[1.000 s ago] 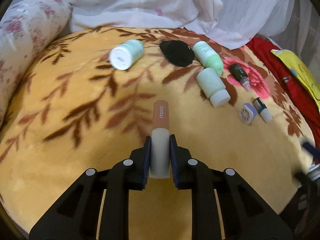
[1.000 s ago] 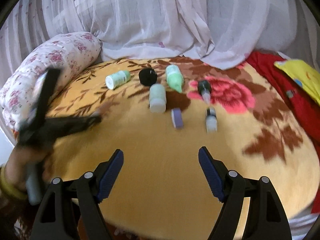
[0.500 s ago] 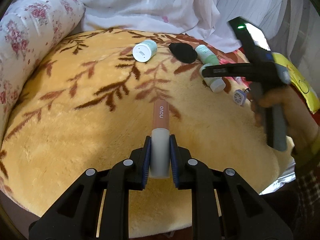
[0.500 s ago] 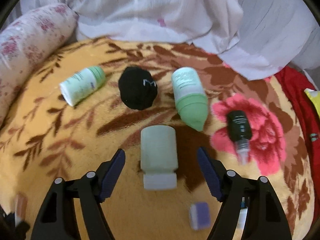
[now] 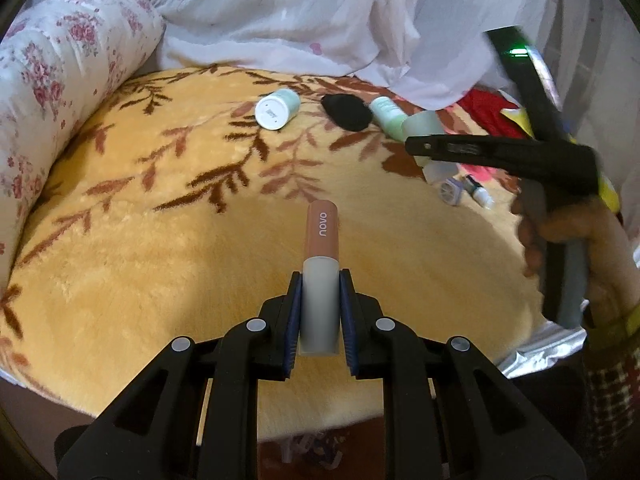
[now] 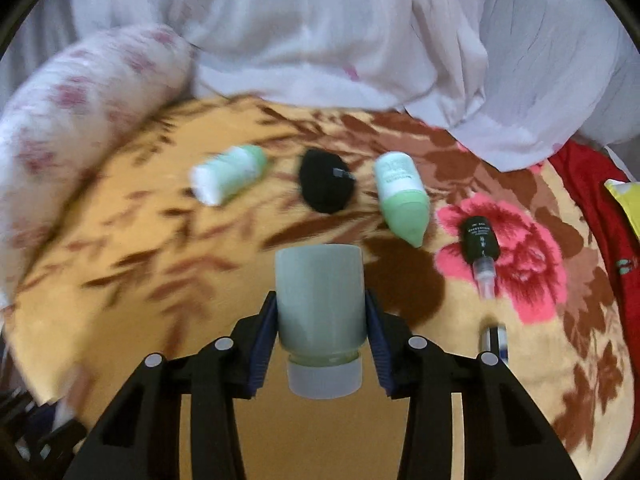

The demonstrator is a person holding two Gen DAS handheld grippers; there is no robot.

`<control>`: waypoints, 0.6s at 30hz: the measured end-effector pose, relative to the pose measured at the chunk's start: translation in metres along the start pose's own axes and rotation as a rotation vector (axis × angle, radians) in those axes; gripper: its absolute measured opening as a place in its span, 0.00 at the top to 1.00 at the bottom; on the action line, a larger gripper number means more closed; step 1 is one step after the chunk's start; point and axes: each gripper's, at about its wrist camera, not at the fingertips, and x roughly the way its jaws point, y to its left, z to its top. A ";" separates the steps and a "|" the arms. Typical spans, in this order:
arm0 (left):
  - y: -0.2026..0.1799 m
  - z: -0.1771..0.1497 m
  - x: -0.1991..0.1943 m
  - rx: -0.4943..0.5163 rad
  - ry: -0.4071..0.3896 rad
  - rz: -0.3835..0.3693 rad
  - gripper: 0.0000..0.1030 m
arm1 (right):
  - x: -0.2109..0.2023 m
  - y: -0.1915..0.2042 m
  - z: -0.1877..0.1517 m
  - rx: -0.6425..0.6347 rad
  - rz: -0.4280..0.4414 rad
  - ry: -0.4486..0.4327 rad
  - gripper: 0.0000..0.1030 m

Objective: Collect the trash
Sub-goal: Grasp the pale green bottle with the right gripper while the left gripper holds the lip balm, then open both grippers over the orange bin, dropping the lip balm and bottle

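My left gripper point(image 5: 320, 316) is shut on a pink-capped tube point(image 5: 322, 272) marked "novo", held over the near part of the yellow floral blanket point(image 5: 160, 240). My right gripper point(image 6: 320, 336) has a pale green bottle with a white cap point(image 6: 320, 312) between its jaws, which are closing; the blue pads lie against the bottle's sides. From the left wrist view the right gripper point(image 5: 416, 146) reaches over the bottle point(image 5: 424, 126) at the right, with a hand on its handle. A white-green bottle point(image 6: 228, 172), a black pouch point(image 6: 326, 186), a green bottle point(image 6: 402, 196) and a dark dropper bottle point(image 6: 480, 244) lie beyond.
A flowered bolster point(image 5: 52, 92) lines the left side and white cloth point(image 5: 280, 20) is heaped at the back. Red fabric point(image 6: 600, 200) and a yellow item point(image 6: 626, 200) lie at the right. A small lilac cap point(image 5: 450, 192) and a small vial point(image 5: 478, 192) rest near the right gripper.
My right gripper went forward over the blanket to the pale green bottle and its jaws narrowed around it. My left gripper drew back toward the near edge with the tube still held.
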 end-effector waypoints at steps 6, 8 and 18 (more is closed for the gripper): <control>-0.006 -0.029 -0.026 0.040 0.043 -0.045 0.83 | -0.080 0.031 -0.067 -0.060 0.143 -0.033 0.59; -0.009 -0.045 -0.034 0.060 0.079 -0.067 0.83 | -0.099 0.042 -0.094 -0.075 0.199 -0.013 0.59; -0.007 -0.116 -0.046 0.103 0.245 -0.086 0.83 | -0.098 0.072 -0.191 -0.083 0.293 0.173 0.59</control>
